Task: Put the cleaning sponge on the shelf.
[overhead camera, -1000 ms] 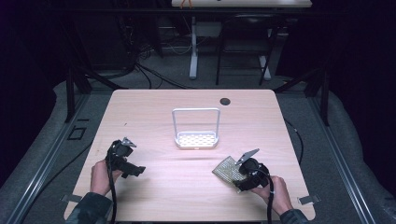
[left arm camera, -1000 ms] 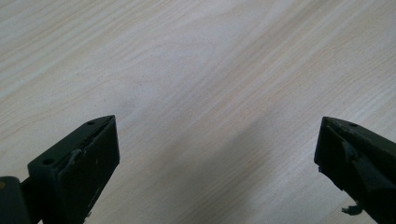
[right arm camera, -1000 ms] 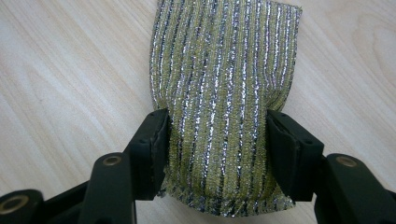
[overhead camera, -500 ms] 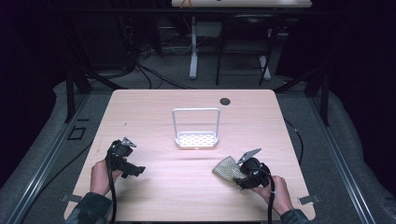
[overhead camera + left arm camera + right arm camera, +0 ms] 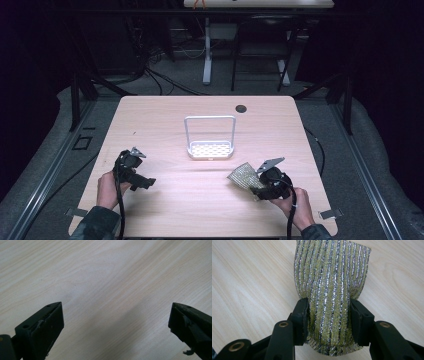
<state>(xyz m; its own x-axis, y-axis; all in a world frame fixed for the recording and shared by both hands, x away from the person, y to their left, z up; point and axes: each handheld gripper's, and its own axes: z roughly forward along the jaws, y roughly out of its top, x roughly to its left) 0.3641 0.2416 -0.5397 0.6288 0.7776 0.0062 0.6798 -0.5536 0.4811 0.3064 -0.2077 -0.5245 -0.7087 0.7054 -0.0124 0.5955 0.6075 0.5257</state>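
In the right gripper view, the glittery striped scouring pad (image 5: 332, 290) is cut off at its near end behind the jaws. The right gripper (image 5: 329, 315) is clamped on its sides; in the high view it sits lower right of centre. The left gripper (image 5: 116, 322) has its jaws wide apart over bare table (image 5: 105, 272). One pad, one white wire rack (image 5: 210, 140), two grippers.

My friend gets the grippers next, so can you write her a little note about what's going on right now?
Right gripper: shut on the sparkly scrubbing sponge, squeezing its sides, near the table's front right.
Left gripper: open, holding nothing, over bare wood at front left.
White wire rack: mid-table, nothing in it.
Done: sponge gripped.
Left: probably setting the sponge in the rack.
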